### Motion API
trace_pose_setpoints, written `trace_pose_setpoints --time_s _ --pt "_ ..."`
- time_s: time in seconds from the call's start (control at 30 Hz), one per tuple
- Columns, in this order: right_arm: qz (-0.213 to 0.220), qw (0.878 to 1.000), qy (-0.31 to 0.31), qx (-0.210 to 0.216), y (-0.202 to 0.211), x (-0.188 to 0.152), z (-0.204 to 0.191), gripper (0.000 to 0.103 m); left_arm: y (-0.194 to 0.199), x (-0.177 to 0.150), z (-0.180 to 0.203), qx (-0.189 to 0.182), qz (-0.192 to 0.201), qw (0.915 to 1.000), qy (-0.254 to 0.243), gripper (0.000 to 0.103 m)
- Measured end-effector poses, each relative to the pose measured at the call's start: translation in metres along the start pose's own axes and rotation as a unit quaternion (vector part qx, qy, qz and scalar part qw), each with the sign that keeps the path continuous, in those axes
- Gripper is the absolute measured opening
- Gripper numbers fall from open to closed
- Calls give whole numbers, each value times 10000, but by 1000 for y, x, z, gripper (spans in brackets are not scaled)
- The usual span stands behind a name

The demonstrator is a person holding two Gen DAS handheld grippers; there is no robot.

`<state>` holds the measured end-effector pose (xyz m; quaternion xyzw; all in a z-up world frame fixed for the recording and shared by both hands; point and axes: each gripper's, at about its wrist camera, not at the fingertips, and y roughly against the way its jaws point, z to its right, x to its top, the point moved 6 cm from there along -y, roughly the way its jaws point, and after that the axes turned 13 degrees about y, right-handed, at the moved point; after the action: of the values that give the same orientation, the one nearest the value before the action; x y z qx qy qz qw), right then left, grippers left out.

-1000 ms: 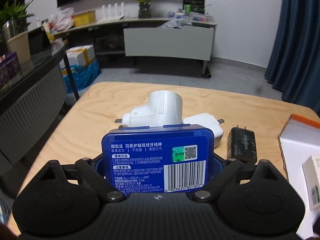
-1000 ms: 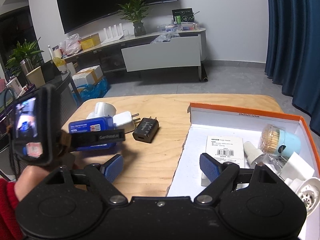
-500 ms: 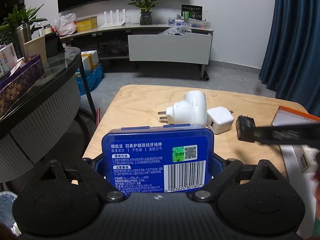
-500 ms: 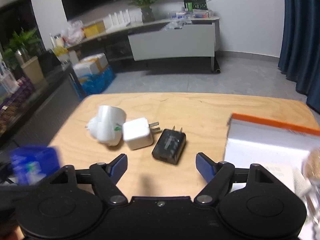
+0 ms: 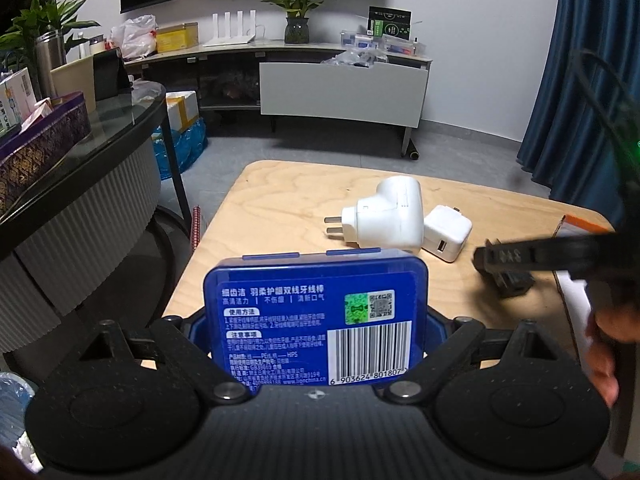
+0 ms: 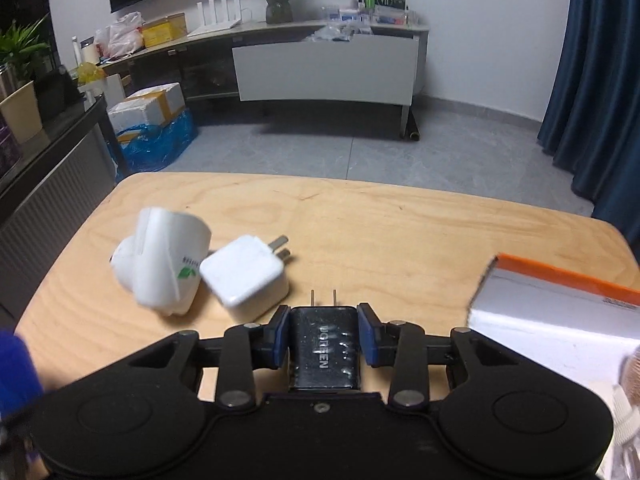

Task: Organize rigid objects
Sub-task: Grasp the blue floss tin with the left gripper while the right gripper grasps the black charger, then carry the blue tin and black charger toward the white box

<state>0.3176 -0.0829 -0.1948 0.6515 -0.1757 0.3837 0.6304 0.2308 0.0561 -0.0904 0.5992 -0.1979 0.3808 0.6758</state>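
Right tool (image 6: 324, 342): blue pads have just been closing and now sit pressed on both flanks of the black charger (image 6: 325, 350), low centre of the right wrist frame. Its two prongs point away over the table (image 6: 400, 232), and the body seems to be resting on the wood, not lifted. Left tool (image 5: 316, 334): spread wide yet gripping the blue floss-pick box (image 5: 316, 312) by its side edges, label facing the camera, held above the near table edge. Outward from these, two items lie loose on the table at centre-left of the right wrist frame: the large white plug adapter (image 6: 160, 264) and the small white USB charger (image 6: 245, 278), touching each other. The orange-rimmed box (image 6: 560, 300) sits at right, its interior mostly out of frame, something blurred at its lower corner. Progress, as a judgement: mid-task. Two objects in hand and presumably bound for the orange-rimmed box, two not yet touched; none of these four is stowed. Readable writing: "UGREEN" embossed on the black charger; barcode digits 6 903624 801807 on the blue floss-pick box, with Chinese print and a QR code too fine to transcribe with confidence; a green leaf mark on the large white plug adapter, its text illegible.
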Motion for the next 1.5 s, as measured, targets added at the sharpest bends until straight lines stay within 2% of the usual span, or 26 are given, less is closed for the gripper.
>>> trace_pose_setpoints --time_s 0.33,0.67,1.03,1.5 --pt "531 9980 10 348 91 -15 -7 44 31 -1 12 -95 147 9998 -82 95" --pt "775 9966 -86 268 161 -43 -9 44 69 -18 28 -211 110 9995 -197 95" --pt "877 9956 -260 184 202 -74 -2 44 95 -31 45 -415 148 9985 -328 95" --pt "973 9944 -422 -24 229 -93 14 44 111 -43 64 -605 151 9970 -448 95"
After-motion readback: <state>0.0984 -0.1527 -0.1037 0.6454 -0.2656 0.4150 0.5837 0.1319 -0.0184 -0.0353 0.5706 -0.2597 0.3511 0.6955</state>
